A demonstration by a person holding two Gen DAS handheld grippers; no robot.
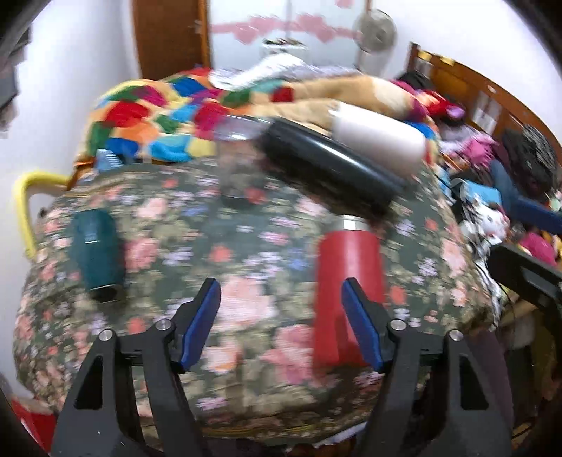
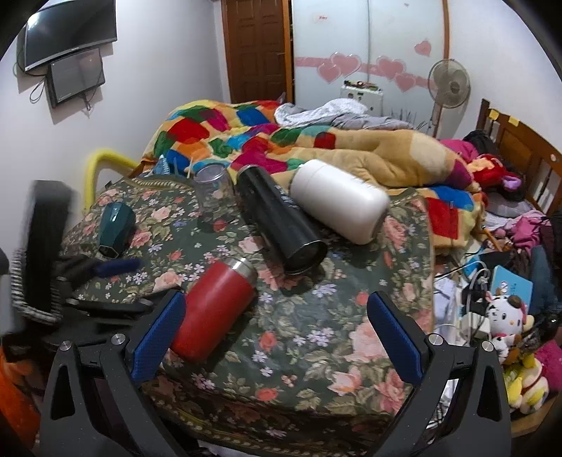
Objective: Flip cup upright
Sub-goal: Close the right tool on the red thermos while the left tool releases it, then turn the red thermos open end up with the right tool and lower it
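Blue-padded left gripper (image 1: 281, 325) sits nearest in the left wrist view, jaws spread apart, gripping nothing. Whole view is motion-blurred. Red cup (image 1: 347, 281) lies on its side on the floral cloth (image 1: 217, 246), steel rim pointing away from camera, its body partly behind the gripper's right finger; contact unclear through the blur. Teal cup (image 1: 96, 251) lies on its side well to the left. Black cup (image 1: 330, 168) lies tilted further back, white bottle (image 1: 379, 139) just beside it on the right. Clear glass (image 1: 235, 158) stands behind, left of the black cup, badly smeared. Patchwork blanket (image 1: 147, 116) bunched at the back. Fan (image 1: 374, 33) by the far wall.

Right wrist view, sharp: right gripper (image 2: 277, 332) in front, jaws wide apart, empty. Red cup (image 2: 216, 309) on its side on the floral cloth (image 2: 316, 316), rim up and to the right, base near the gripper's left finger, looks just beside it rather than clamped. Black cup (image 2: 281, 225) on its side, open mouth toward camera, near the red cup's rim. White bottle (image 2: 339, 200) on its side, touching or just beside the black cup. Clear glass (image 2: 212, 193) upright. Teal cup (image 2: 114, 226) on its side at left. Left gripper (image 2: 116, 265) shows blurred at the left edge, near the teal cup. Patchwork blanket (image 2: 246, 137), fan (image 2: 449, 88), wall screen (image 2: 70, 31), stuffed toy (image 2: 505, 316) at right.
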